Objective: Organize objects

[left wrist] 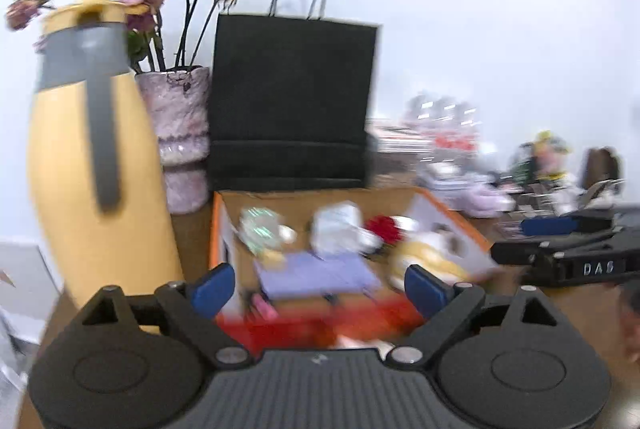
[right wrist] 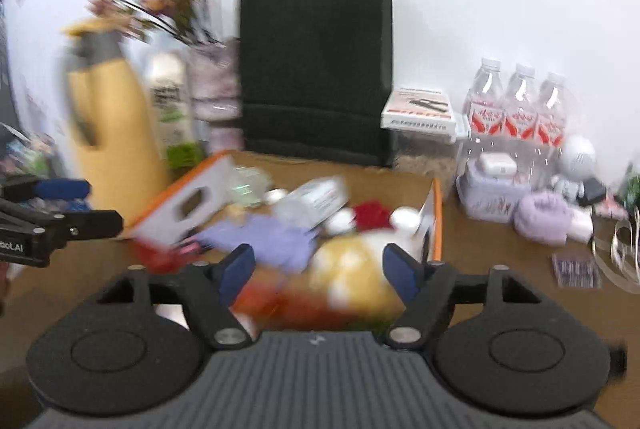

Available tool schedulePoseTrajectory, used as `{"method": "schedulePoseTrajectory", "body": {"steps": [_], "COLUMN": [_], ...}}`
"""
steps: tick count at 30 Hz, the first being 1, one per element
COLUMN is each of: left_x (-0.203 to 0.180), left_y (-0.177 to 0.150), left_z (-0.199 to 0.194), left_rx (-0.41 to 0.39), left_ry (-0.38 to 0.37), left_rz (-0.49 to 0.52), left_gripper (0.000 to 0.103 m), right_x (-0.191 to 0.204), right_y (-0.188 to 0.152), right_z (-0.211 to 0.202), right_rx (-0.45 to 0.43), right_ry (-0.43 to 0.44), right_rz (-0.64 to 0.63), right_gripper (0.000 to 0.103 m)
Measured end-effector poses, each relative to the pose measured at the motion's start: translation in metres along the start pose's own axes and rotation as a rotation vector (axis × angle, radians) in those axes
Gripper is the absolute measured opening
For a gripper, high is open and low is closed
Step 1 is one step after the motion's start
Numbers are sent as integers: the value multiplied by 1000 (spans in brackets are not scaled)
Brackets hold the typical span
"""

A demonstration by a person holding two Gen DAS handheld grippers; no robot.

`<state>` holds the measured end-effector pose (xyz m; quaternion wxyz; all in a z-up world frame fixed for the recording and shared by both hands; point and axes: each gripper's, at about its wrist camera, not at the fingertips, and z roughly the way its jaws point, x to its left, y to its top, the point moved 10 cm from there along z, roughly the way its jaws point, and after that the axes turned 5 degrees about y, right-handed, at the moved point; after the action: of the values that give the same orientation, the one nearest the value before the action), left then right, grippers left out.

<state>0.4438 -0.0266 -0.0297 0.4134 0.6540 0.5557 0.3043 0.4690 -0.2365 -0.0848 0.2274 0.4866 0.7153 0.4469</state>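
An open cardboard box with orange edges (left wrist: 218, 229) (right wrist: 438, 213) sits on the brown table, blurred. Inside lie several things: a lilac cloth (left wrist: 320, 273) (right wrist: 272, 237), a white packet (left wrist: 340, 225) (right wrist: 320, 197), a red item (left wrist: 384, 229) (right wrist: 372, 215) and a round yellow-and-white thing (left wrist: 432, 257) (right wrist: 352, 269). My left gripper (left wrist: 320, 289) hovers over the box's near side, open, with nothing between its blue pads. My right gripper (right wrist: 316, 269) is also open and empty, above the yellow thing. Each gripper shows at the edge of the other's view.
A yellow thermos jug (left wrist: 88, 169) (right wrist: 108, 133) and a vase of dried flowers (left wrist: 180, 125) stand left of the box. A black paper bag (left wrist: 292, 101) (right wrist: 316, 77) stands behind it. Water bottles (right wrist: 516, 109), a lilac tin (right wrist: 492, 189) and small clutter crowd the right.
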Motion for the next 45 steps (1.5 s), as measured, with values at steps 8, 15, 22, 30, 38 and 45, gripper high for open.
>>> {"method": "schedulePoseTrajectory", "body": {"steps": [8,15,22,30,38,45], "left_x": [17,6,-18,-34,-58,-80], "left_y": [-146,-180,-176,-187,-173,-178], "left_z": [-129,-173,-173,-144,-122,-106], "left_rx": [26,66,52,124,150,187], "left_ry": [237,199,202,221,277,269], "left_rz": [-184,-176,-93,-36,8,49], "left_gripper": [102,102,103,103,102,102], "right_x": [50,76,91,53,10,-28], "right_y": [-152,-198,-180,-171,-165,-172], "right_z": [-126,-157,-171,-179,-189,-219], "right_rx": [-45,9,-65,-125,-178,-223], "right_ry": [-21,-55,-73,-114,-105,-170], "right_rz": [37,52,-26,44,99,136], "right_gripper": [99,99,100,101,102,102]}}
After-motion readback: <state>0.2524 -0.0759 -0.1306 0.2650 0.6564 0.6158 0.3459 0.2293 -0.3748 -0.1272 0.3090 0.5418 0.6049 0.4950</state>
